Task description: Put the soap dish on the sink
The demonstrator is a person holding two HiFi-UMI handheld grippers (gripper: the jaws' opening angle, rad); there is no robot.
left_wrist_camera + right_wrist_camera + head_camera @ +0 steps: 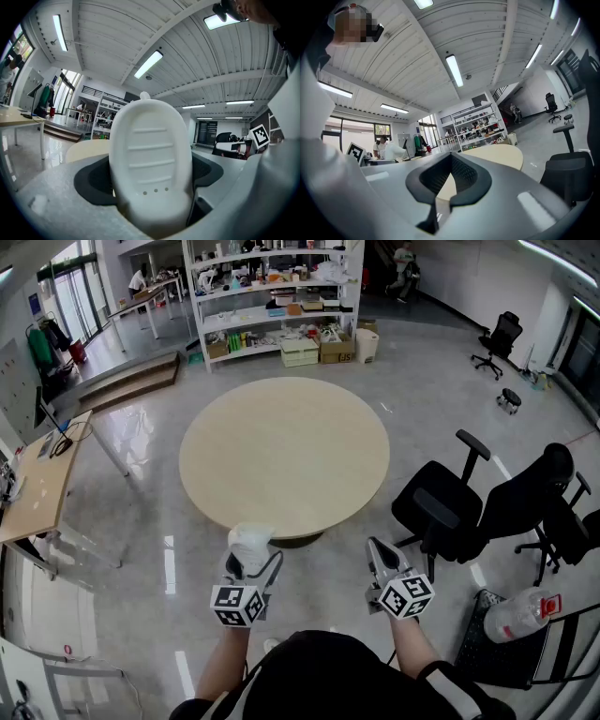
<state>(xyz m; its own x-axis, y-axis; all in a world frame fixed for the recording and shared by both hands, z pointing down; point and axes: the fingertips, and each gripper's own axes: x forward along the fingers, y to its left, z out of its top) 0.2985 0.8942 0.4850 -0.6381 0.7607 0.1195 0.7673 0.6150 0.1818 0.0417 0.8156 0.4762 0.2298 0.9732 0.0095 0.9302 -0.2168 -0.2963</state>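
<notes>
**Held item.** The soap dish (151,159) sits upright between the jaws of the left gripper (251,562). One dark pad bears on each long edge, and the ribbed face with its three drain holes is turned back toward that gripper's camera. The jaws stand wide because the dish fills them. The lower end of the dish is seated deep in the throat, and the upper end projects past the fingertips.

**Second gripper.** The right gripper (375,547) has its jaws brought together at the tips, with nothing between them.

**Handling properties (judged).** The dish appears to be moulded white plastic, so it is probably light, rigid and smooth-skinned. A hard squeeze is more likely to make it slip or pop out than to crush it. The rounded rim gives the pads little flat surface, so the present hold across the narrow width, low on the body, is the suitable one.

**Destination.** No sink appears in any view. Only a round table (281,456) lies ahead of both grippers.
</notes>
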